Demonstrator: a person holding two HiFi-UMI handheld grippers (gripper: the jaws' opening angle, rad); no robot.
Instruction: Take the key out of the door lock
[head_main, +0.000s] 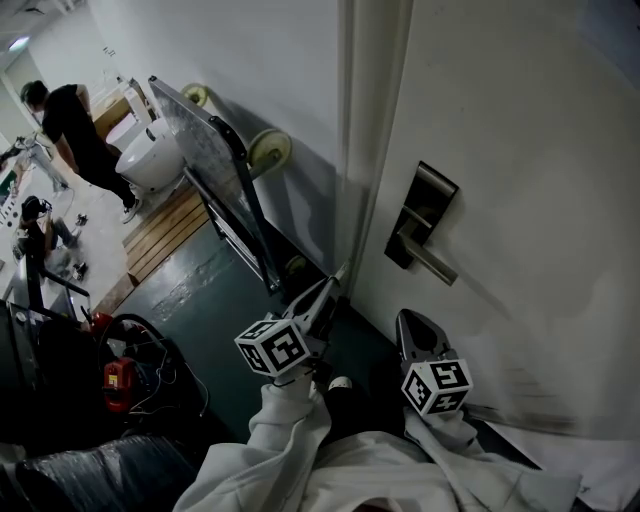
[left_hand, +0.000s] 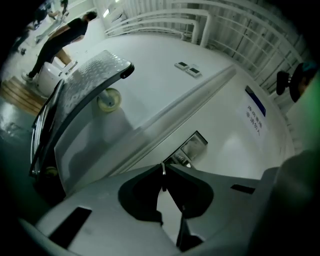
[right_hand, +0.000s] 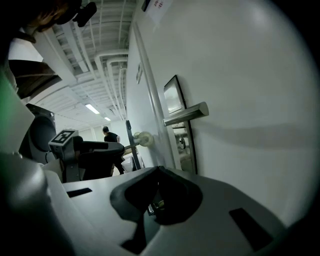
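The white door (head_main: 520, 150) carries a dark lock plate (head_main: 420, 215) with a silver lever handle (head_main: 430, 258). In the right gripper view the plate (right_hand: 180, 125) shows a round keyhole (right_hand: 183, 143) with no key sticking out. My left gripper (head_main: 335, 278) hovers by the door's edge, below and left of the plate. In its own view the left gripper (left_hand: 163, 169) is shut on a thin silver strip seen edge-on, which looks like the key (left_hand: 163, 171). My right gripper (head_main: 408, 318) hangs below the handle, its jaws shut (right_hand: 159, 171); a small metallic bit behind them is unclear.
A folded metal platform cart (head_main: 215, 170) with pale wheels (head_main: 268, 150) leans on the wall left of the door. Farther left are a person in black (head_main: 75, 125), a white fixture (head_main: 150, 155), a wooden pallet (head_main: 165, 230) and red equipment (head_main: 120, 380).
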